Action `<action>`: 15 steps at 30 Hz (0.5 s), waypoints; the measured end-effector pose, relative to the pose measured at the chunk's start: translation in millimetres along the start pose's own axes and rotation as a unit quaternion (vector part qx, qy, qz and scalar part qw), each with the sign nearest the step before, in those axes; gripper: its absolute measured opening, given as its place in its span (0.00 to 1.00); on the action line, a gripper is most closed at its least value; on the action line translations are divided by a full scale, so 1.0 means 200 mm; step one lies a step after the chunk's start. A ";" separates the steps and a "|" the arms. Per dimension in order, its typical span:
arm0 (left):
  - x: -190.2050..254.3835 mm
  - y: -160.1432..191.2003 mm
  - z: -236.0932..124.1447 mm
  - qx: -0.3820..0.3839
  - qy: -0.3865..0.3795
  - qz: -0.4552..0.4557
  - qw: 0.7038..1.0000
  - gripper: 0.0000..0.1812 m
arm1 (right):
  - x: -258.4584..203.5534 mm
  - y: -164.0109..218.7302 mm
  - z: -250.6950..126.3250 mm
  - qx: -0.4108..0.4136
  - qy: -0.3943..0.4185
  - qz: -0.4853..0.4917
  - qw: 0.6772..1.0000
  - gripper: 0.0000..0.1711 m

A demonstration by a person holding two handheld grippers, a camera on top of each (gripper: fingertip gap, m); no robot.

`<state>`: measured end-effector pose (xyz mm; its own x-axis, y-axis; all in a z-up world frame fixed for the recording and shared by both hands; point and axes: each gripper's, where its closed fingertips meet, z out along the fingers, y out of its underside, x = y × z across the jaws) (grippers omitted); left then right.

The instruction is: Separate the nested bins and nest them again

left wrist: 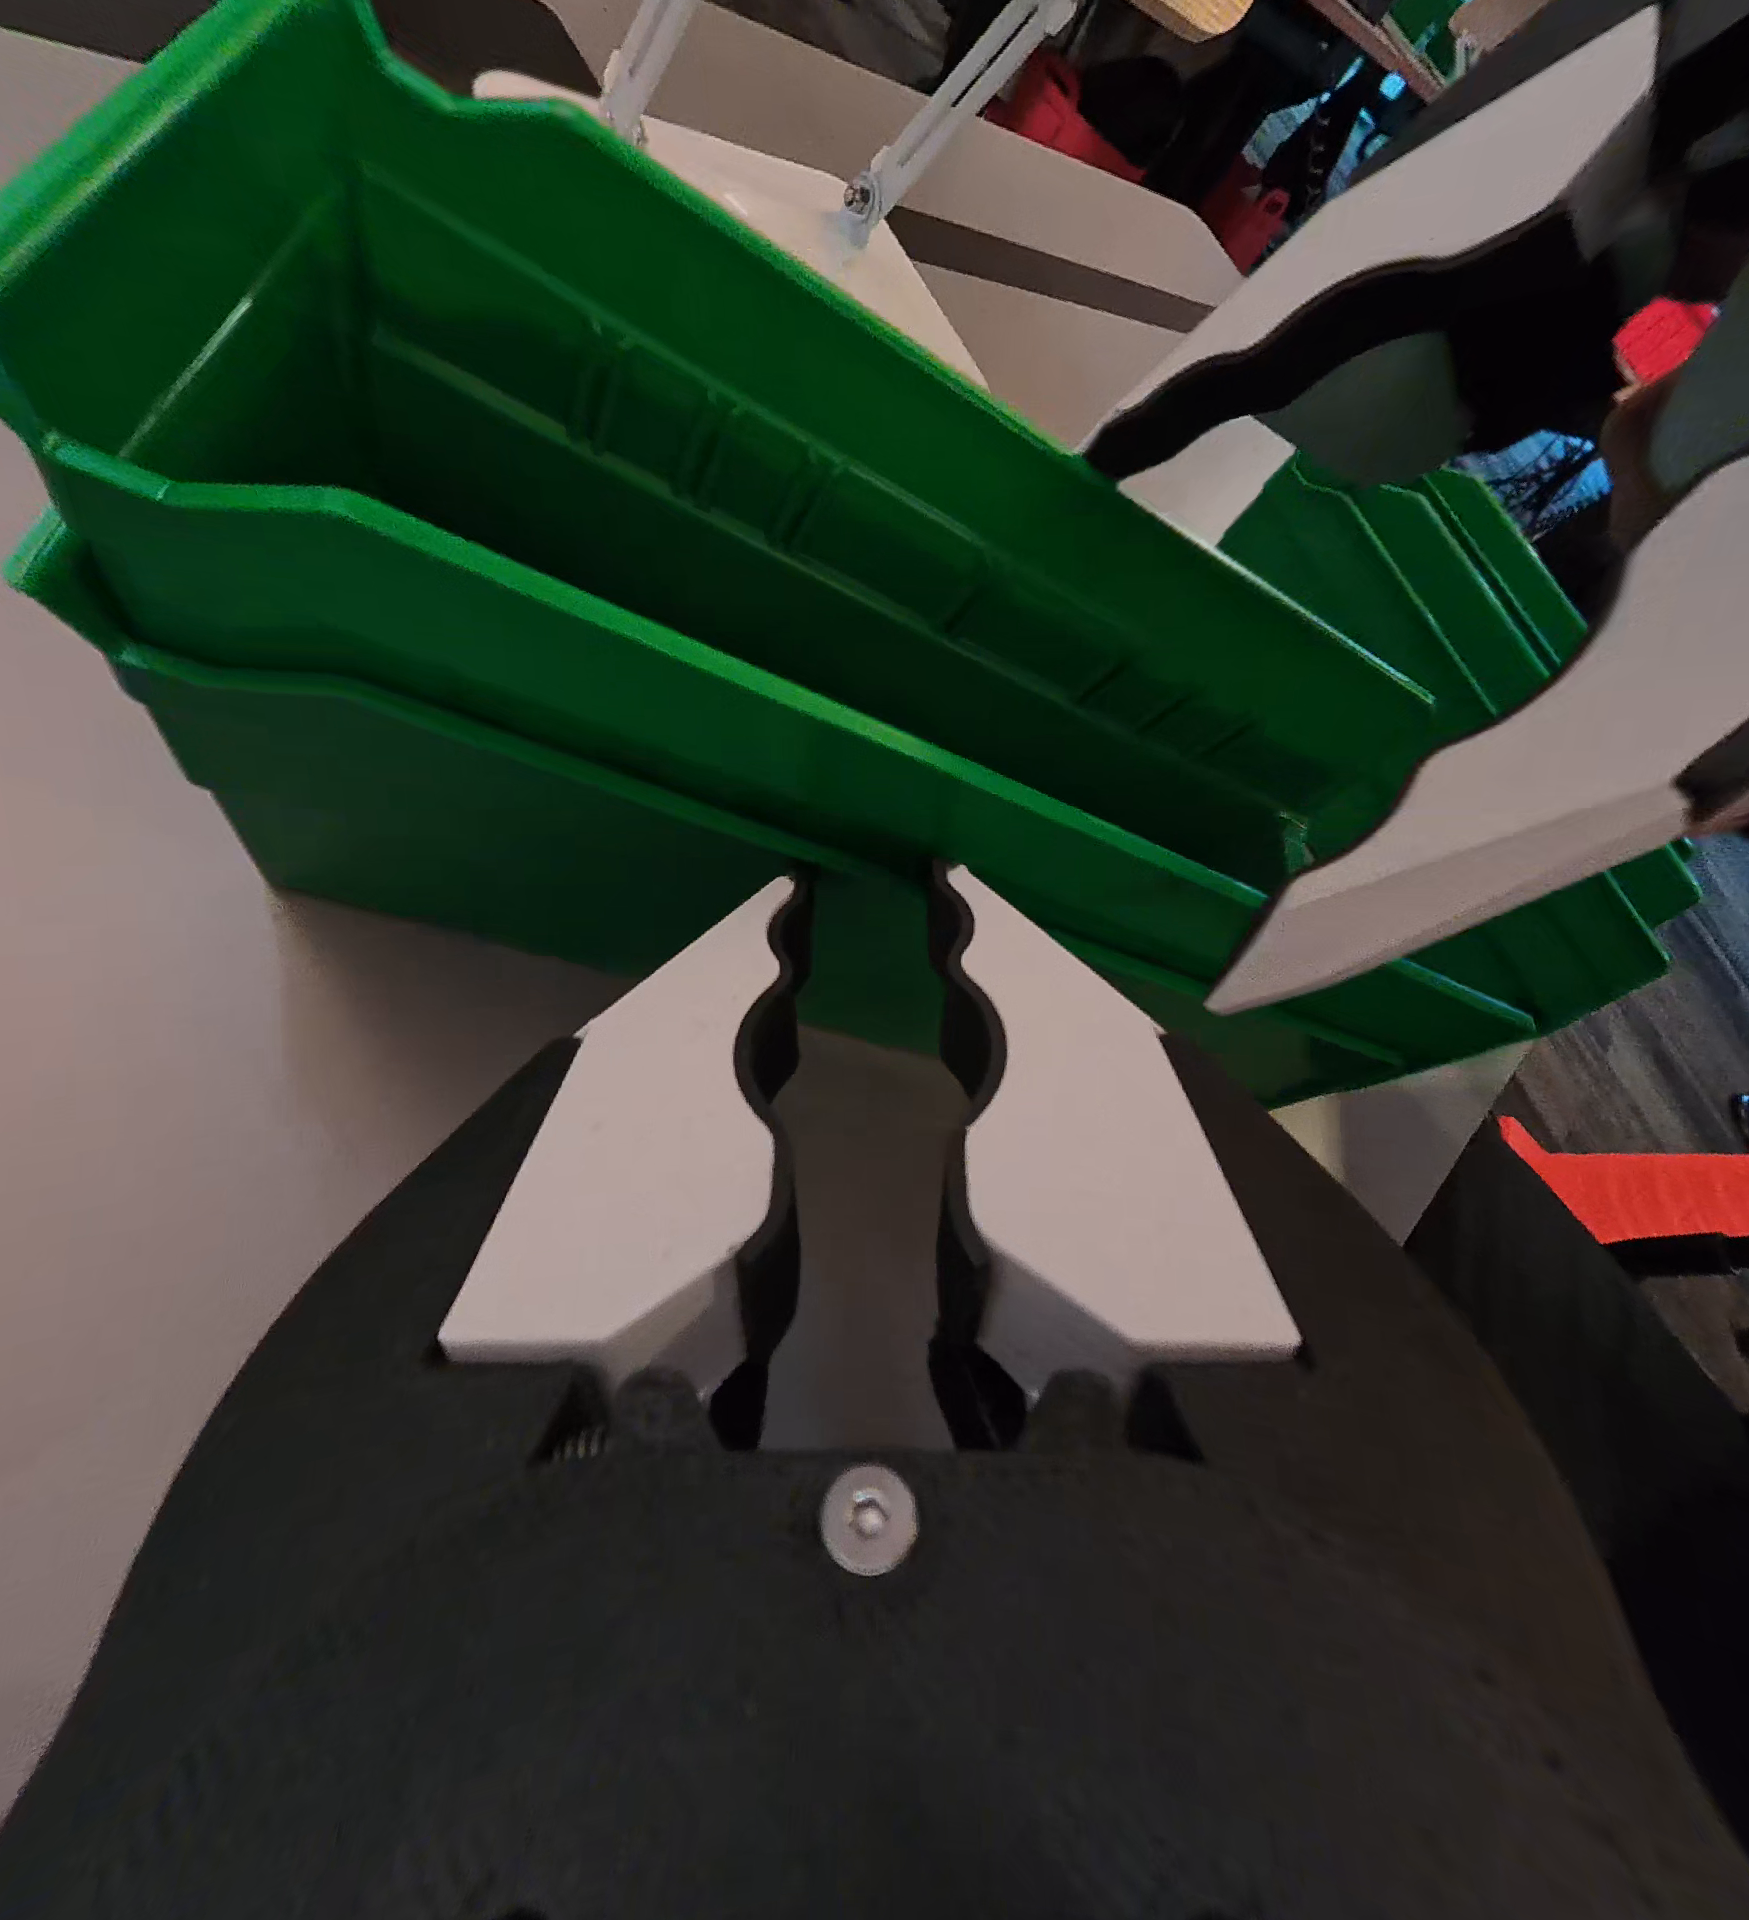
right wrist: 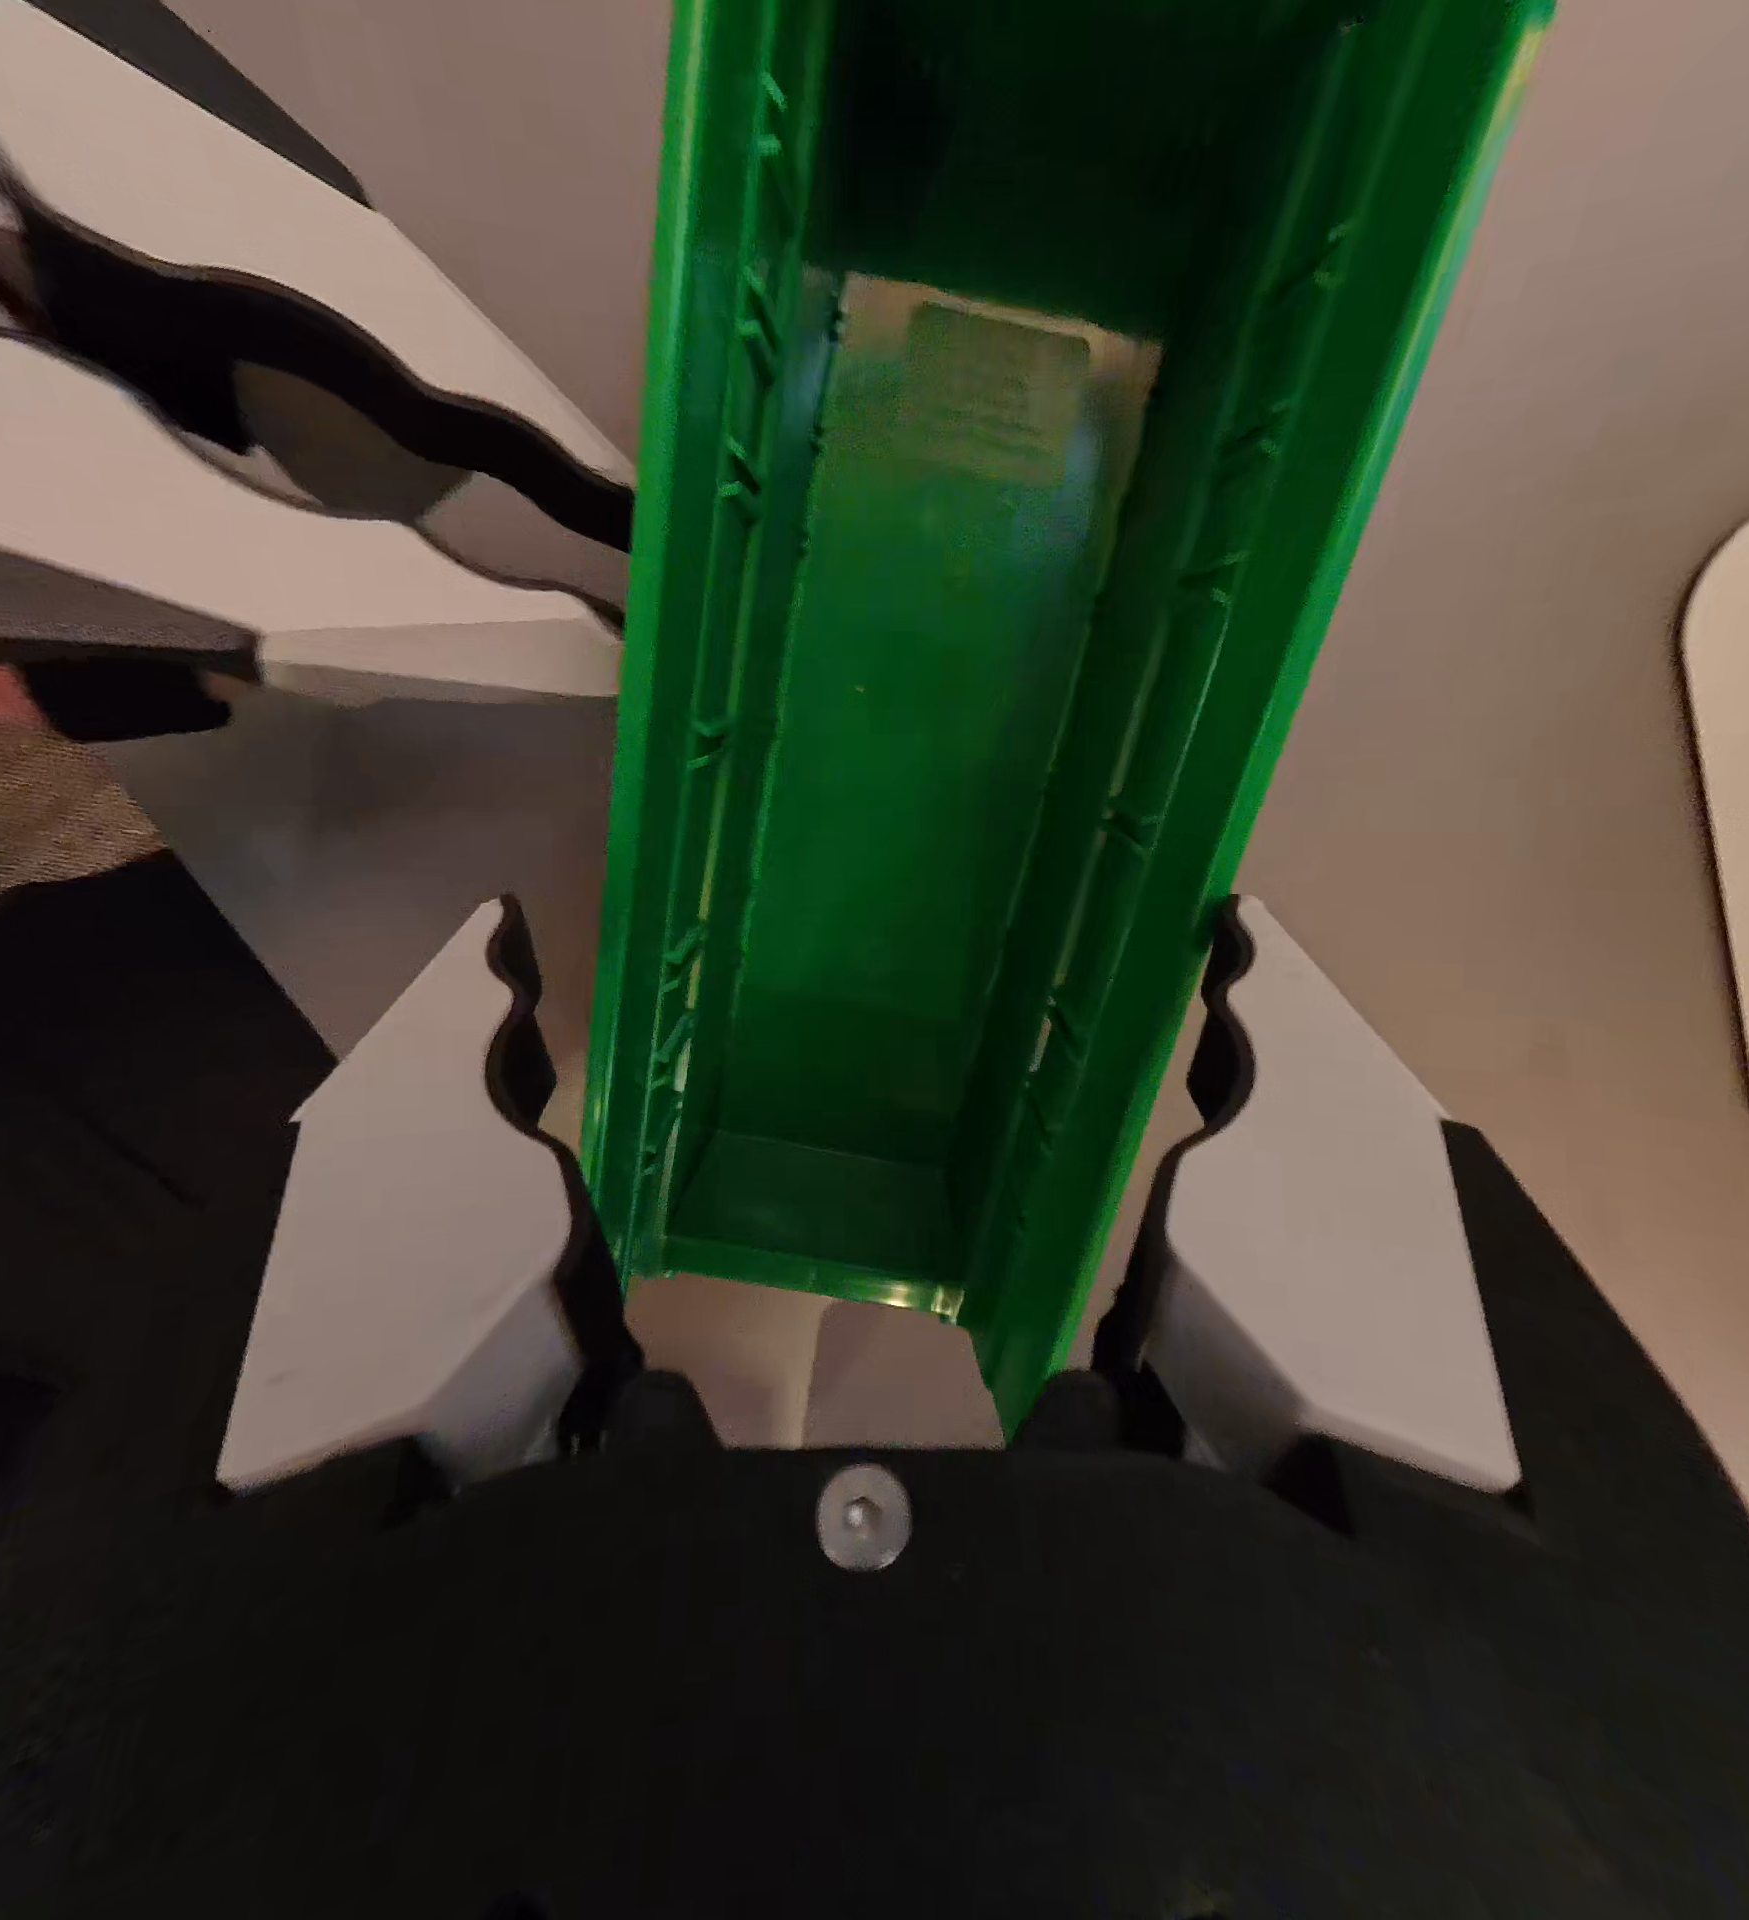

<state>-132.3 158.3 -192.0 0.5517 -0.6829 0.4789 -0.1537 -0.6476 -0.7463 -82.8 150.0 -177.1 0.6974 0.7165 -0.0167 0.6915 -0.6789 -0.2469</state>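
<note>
Upper bin (left wrist: 558, 436): green, long, nested tilted in the lower bin, far end raised toward 10 o'clock.
Lower bin (left wrist: 454, 831): green, resting on the pale table (left wrist: 70, 1039).
Left claw (left wrist: 870, 894): fingers narrowly apart, tips at the lower bin's side wall; contact unclear.
Right claw (right wrist: 870, 925): fingers wide apart, straddling the upper bin's near end; grip unclear.

Dim warm light; motion blur; wide-angle edge distortion; soft shadows

Two green bins (left wrist: 558, 582) (nested), two grippers (left wrist: 870, 914), one table (left wrist: 70, 987).
</note>
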 end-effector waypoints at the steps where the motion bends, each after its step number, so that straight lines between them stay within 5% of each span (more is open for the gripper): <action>1: 0.01 0.00 0.00 -0.001 0.001 0.001 1.000 0.11 | 0.01 0.01 0.02 -0.010 0.008 -0.002 1.000 0.73; 8: 0.06 0.01 0.04 -0.010 0.026 0.001 1.000 0.12 | 0.07 0.00 0.08 -0.031 0.029 -0.007 0.999 0.75; 15: 0.06 0.00 0.06 -0.006 0.032 -0.001 0.999 0.11 | 0.10 -0.04 0.07 -0.001 0.031 -0.020 0.999 0.57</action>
<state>-116.5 153.6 -191.5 0.4979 -0.7020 0.5093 -0.1625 -0.6523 -0.7403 -76.5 172.7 -190.0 0.6794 0.7318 0.0535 0.7193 -0.6500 -0.2451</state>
